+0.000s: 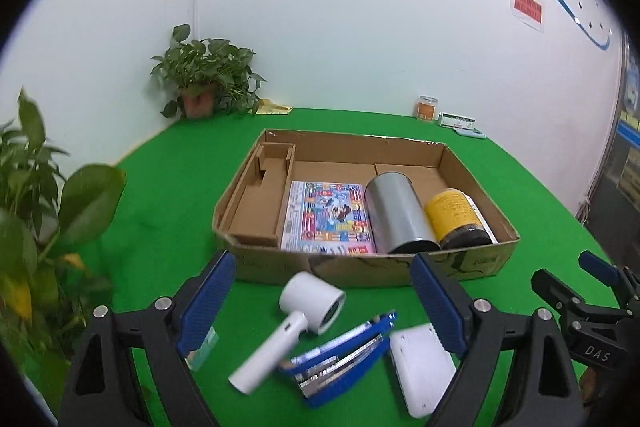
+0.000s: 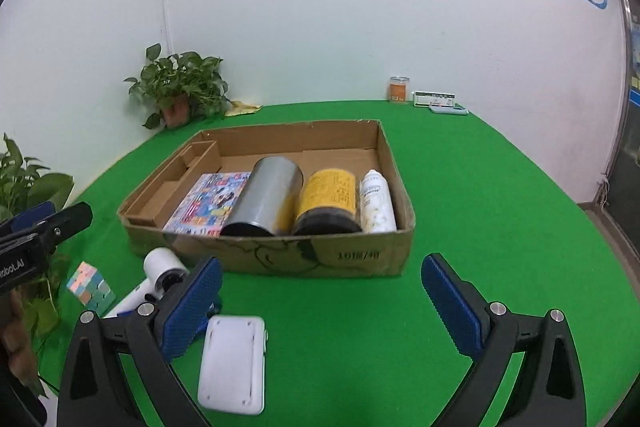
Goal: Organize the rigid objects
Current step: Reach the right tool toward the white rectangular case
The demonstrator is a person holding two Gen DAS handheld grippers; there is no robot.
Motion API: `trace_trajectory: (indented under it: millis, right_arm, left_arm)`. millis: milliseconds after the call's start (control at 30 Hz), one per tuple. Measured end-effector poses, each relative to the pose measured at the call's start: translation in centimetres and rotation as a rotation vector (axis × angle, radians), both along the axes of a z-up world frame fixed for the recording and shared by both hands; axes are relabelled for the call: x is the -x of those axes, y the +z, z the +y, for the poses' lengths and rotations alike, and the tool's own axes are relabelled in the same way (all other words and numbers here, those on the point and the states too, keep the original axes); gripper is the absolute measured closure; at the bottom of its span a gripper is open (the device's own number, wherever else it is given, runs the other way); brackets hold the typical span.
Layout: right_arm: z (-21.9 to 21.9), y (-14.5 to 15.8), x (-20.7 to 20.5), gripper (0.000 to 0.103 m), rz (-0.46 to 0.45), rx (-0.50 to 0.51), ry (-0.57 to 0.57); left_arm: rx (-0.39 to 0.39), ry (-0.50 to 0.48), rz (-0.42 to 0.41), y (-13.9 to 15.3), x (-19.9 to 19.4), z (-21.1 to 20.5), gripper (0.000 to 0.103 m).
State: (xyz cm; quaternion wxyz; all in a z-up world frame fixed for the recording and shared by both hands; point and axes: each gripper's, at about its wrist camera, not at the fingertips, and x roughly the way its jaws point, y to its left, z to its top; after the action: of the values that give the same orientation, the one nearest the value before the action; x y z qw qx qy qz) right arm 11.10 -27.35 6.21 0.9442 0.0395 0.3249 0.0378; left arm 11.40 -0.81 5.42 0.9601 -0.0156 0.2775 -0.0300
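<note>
A cardboard box (image 1: 360, 269) (image 2: 340, 255) holds a colourful book (image 1: 328, 215), a silver can (image 1: 400, 215), a yellow-labelled jar (image 1: 452, 211) and a white bottle (image 2: 376, 203). On the green felt in front of it lie a white hair dryer (image 1: 304, 311), a blue stapler (image 1: 340, 359), a flat white case (image 2: 234, 363) and a pastel cube (image 2: 90, 285). My left gripper (image 1: 322, 303) hangs open above the dryer and stapler, holding nothing. My right gripper (image 2: 322, 307) is open over bare felt, to the right of the white case.
Potted plants stand at the back left corner (image 1: 204, 75) and the near left edge (image 1: 48, 211). An orange can (image 2: 399, 89) and small packets (image 2: 434, 99) sit against the back wall. The round table's edge curves off on the right.
</note>
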Motion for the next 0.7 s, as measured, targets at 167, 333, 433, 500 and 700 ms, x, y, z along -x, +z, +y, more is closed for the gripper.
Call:
trace_trajectory:
  millis: [167,333,433,500,700]
  right_arm:
    - [0.9,-0.3,2.3,0.002,-0.005,0.071,0.018]
    - [1.5,-0.4,3.7,0.003,-0.014,0.094,0.019]
    - [1.2,-0.5,3.8,0.002,-0.002,0.083,0.019]
    - [1.3,-0.7,4.1,0.003,-0.003,0.09,0.011]
    - [0.7,-1.6,4.1,0.005,0.014,0.052,0.043]
  left_arm:
    - [-0.011,-0.005,-0.031,-0.3,1.9,-0.4,0.014]
    - [0.002,-0.027,-0.041,-0.4,2.8,-0.4,0.014]
    - [0.0,-0.026,-0.051,-0.6,2.9,-0.5,0.014]
    - [0.007,-0.031,-0.066,-0.6,3.0,-0.6,0.014]
    - [0.018,-0.038,-0.029,-1.4,2.4,-0.3,0.062]
